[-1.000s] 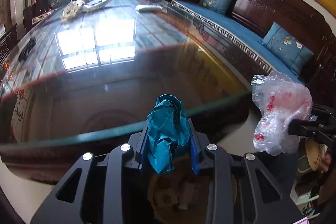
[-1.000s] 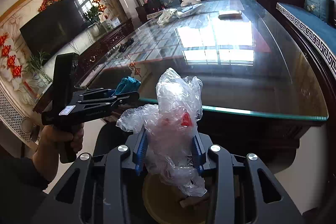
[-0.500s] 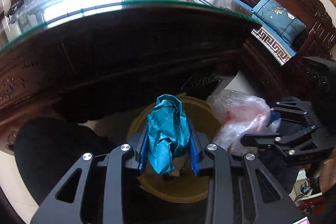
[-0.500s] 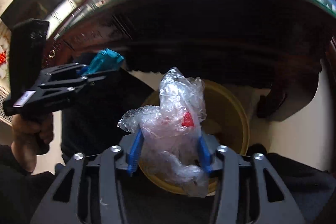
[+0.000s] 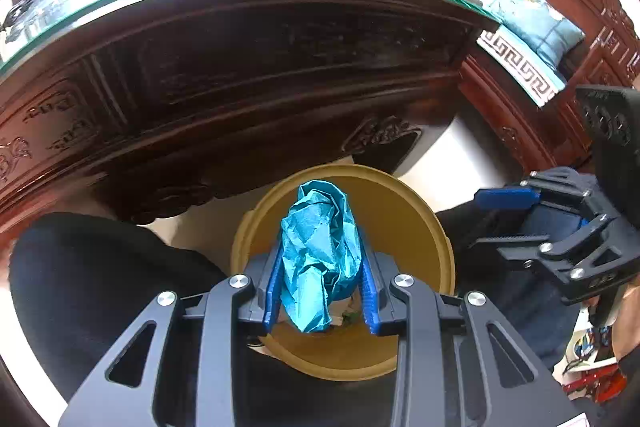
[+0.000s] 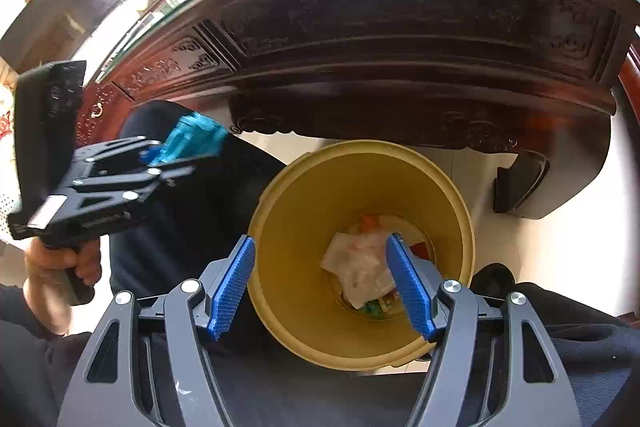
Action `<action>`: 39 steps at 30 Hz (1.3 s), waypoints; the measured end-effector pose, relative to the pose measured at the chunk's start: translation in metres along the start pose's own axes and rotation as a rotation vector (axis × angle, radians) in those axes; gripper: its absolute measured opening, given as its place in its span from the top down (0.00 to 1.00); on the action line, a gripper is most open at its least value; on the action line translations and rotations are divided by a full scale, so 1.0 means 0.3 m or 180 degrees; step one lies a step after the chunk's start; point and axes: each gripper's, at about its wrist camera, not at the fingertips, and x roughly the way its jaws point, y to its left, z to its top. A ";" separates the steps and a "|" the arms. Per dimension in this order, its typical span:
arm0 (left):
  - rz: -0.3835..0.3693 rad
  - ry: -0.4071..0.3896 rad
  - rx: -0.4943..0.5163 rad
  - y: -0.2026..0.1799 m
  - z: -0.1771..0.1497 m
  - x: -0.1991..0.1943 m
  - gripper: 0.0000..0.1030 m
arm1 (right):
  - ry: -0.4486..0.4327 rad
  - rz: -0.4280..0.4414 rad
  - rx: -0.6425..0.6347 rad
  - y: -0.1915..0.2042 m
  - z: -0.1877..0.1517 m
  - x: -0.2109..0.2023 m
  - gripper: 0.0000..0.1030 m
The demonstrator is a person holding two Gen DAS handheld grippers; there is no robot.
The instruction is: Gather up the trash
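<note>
Left wrist view.
- Left gripper (image 5: pixel 320 271): blue pads (image 5: pixel 273 287) pinching paper wad (image 5: pixel 318 259) on both sides; black linkage below.
- Paper wad: teal, crumpled, creased, taller than wide; top rising past the fingertips, lower tip hanging between the pads. Held over the bin mouth.
- Bin (image 5: pixel 416 223): round, mustard yellow, open; beyond and under the fingertips, rim showing left and right of the pads. Scraps dimly visible inside, just below the wad.
- Table (image 5: pixel 248 75): dark carved wood, glass top; well beyond the fingertips, across the upper frame.
- Right gripper (image 5: pixel 516 215): to the right of the fingers, seen side-on; blue pad showing, nothing seen between the fingers.
- Dark trousers (image 5: pixel 100 275): left of the fingers, beside the bin.
- Bench (image 5: pixel 520 55): blue cushions, far right beyond the table.

Right wrist view.
- Right gripper (image 6: pixel 320 279): fingers spread and opening; blue pads (image 6: pixel 232 287) bare, nothing pinched.
- Bin (image 6: pixel 296 247): between and beyond the fingertips, mouth facing up.
- Plastic bag (image 6: pixel 360 267): clear, crumpled, with red flecks; lying at the bin's bottom, next to the right pad in the picture, free of both pads. Orange and green scraps around it.
- Left gripper (image 6: pixel 176 159): left of the fingers, beside the bin rim; paper wad (image 6: pixel 192 139) clamped at its tip, teal, blurred.
- Hand (image 6: pixel 60 263): wrapped round the left gripper's grip, lower left.
- Table (image 6: pixel 400 39): beyond the bin; carved apron and foot in view.
</note>
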 end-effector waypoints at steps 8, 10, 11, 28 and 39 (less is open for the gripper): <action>-0.0090 0.0207 0.0144 -0.073 0.011 0.074 0.59 | -0.0199 -0.0073 0.0106 -0.054 -0.029 -0.092 0.36; -0.0178 0.0238 0.0174 -0.095 0.015 0.086 0.51 | -0.0223 -0.0094 0.0139 -0.068 -0.033 -0.105 0.36; -0.0190 0.0240 0.0199 -0.106 0.015 0.090 0.50 | -0.0230 -0.0096 0.0157 -0.075 -0.036 -0.111 0.36; -0.0155 0.0216 0.0275 -0.149 0.017 0.084 0.49 | -0.0243 -0.0005 0.0112 -0.063 -0.036 -0.114 0.36; -0.0009 -0.0149 0.0122 -0.092 0.094 -0.034 0.49 | -0.0374 0.0024 -0.0118 0.041 0.038 -0.139 0.36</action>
